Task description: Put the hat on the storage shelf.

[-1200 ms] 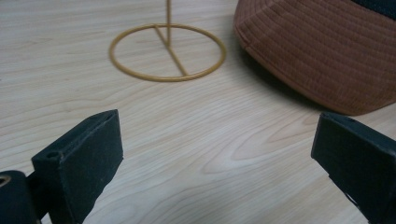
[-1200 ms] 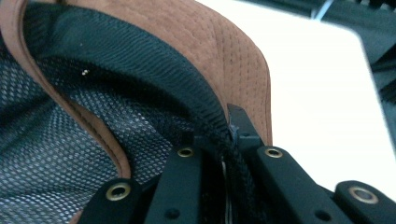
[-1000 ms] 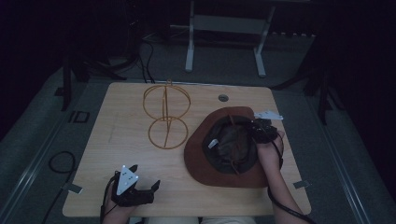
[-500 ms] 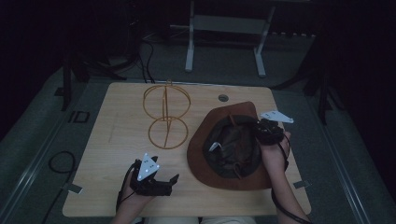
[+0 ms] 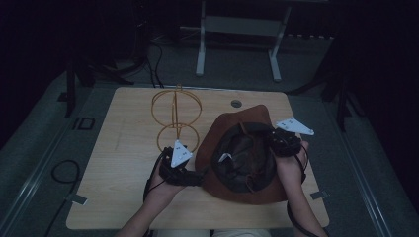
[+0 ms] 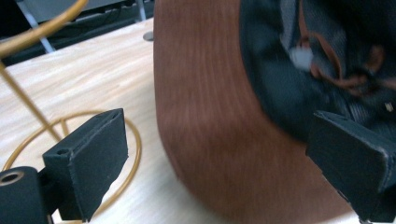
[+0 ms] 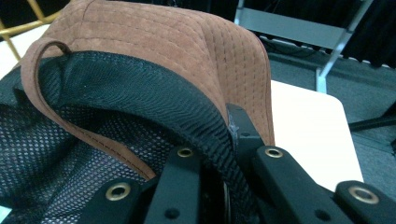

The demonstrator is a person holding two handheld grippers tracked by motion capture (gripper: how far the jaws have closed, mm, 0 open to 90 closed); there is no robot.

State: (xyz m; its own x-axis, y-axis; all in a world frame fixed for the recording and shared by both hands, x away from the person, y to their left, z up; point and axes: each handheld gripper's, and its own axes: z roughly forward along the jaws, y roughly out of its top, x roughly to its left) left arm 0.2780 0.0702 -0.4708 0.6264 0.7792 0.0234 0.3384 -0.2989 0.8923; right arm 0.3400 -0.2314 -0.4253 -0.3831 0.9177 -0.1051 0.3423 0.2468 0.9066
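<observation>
A brown suede hat (image 5: 242, 121) lies upside down on the right half of the wooden table (image 5: 123, 197), its dark mesh lining (image 5: 242, 158) facing up. My right gripper (image 5: 276, 140) is shut on the hat's right edge; in the right gripper view its jaws (image 7: 224, 135) pinch the mesh-lined rim, and the brown brim (image 7: 154, 42) arches above them. My left gripper (image 5: 195, 177) stands open at the hat's left brim. In the left gripper view the brim (image 6: 205, 102) fills the space ahead of the wide-apart pads (image 6: 93, 158), which do not touch it.
A gold wire hat stand (image 5: 175, 116) rises left of the hat, and its base ring (image 6: 133, 144) lies close beside my left jaw. A small round grommet (image 5: 236, 103) sits near the table's far edge. A metal frame (image 5: 237, 29) stands on the floor beyond.
My left gripper has moved right and up from the table's near-left corner to the hat's left brim. The right gripper has lifted a little with the hat's edge.
</observation>
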